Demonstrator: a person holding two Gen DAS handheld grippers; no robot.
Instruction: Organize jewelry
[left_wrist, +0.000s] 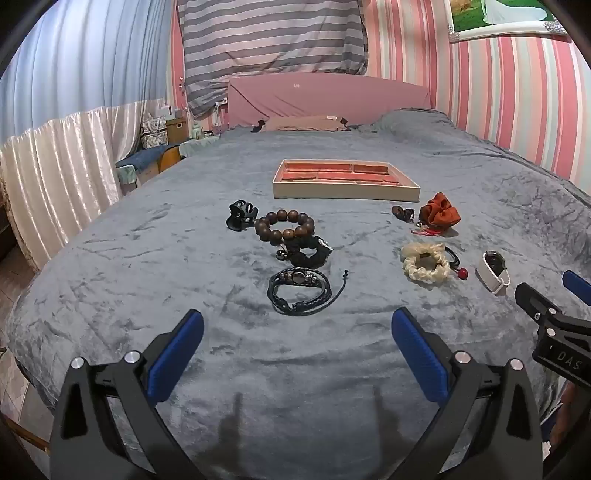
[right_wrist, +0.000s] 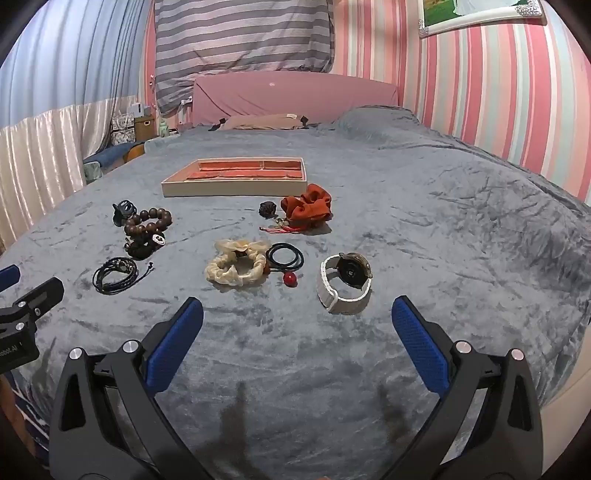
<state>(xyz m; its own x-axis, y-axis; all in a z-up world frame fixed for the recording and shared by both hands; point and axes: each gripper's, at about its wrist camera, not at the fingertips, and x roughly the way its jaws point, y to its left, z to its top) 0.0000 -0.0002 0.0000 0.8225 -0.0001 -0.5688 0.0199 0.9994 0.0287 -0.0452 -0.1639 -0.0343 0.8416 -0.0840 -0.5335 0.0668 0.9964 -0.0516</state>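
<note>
Right, both claws hang wide and empty over the bed, left claw nearest the black braided bracelet, right claw nearest the white-strapped watch. Jewelry lies loose on the blanket, split left and right within each claw's reach. Beyond it the compartmented tray looks empty, so sorting hasn't begun.

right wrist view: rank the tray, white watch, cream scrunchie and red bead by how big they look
1. tray, largest although farthest
2. cream scrunchie and white watch: look about alike, and the watch lies nearer the camera, so unranked
3. red bead, smallest
</note>
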